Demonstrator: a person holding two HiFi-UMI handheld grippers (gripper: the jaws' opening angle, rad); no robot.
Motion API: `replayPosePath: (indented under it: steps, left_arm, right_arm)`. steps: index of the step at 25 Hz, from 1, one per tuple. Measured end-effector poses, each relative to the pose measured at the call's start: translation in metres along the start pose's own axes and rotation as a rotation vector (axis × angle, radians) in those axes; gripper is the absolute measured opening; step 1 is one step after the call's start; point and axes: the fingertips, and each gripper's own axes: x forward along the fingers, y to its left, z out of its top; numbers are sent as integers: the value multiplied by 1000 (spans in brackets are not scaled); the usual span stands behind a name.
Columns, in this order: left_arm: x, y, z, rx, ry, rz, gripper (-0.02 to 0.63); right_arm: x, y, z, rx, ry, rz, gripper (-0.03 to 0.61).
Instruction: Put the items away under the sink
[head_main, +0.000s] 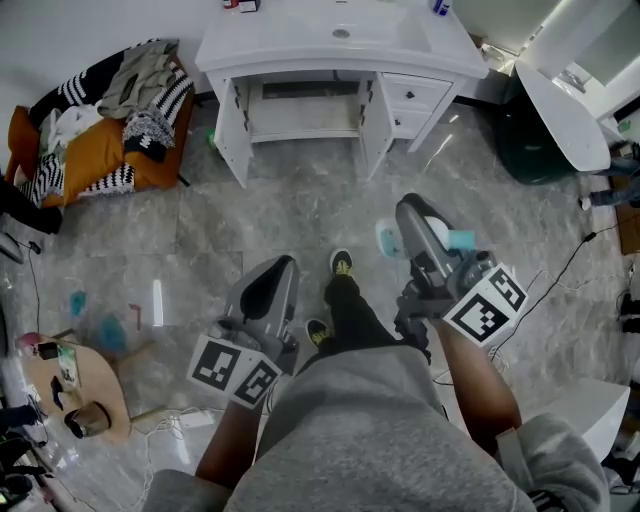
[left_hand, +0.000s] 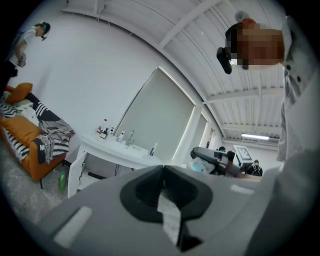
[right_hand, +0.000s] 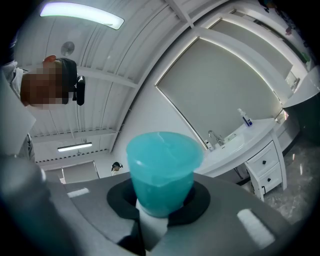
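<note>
A white vanity with a sink (head_main: 340, 45) stands ahead, and both doors of the cabinet beneath it (head_main: 305, 115) hang open. My right gripper (head_main: 420, 225) is shut on a white bottle with a teal cap (head_main: 462, 240), held crosswise. In the right gripper view the cap (right_hand: 161, 170) fills the space over the jaws (right_hand: 160, 202). My left gripper (head_main: 283, 268) is shut with nothing in it; its closed jaws (left_hand: 162, 186) point at the vanity (left_hand: 115, 150). Both are carried at waist height, well back from the cabinet.
An orange sofa piled with clothes (head_main: 100, 130) sits at the left. A green bottle (head_main: 212, 140) stands on the floor by the left cabinet door. A small round wooden table (head_main: 75, 385) is at lower left, a white bathtub (head_main: 565, 110) at right. Cables trail over the grey tiles.
</note>
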Motion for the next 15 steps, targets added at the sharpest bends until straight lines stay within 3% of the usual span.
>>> replayPosePath:
  steps: [15]
  left_arm:
    - [96, 69, 31, 1, 17, 52, 12]
  right_arm:
    - [97, -83, 21, 42, 24, 19, 77]
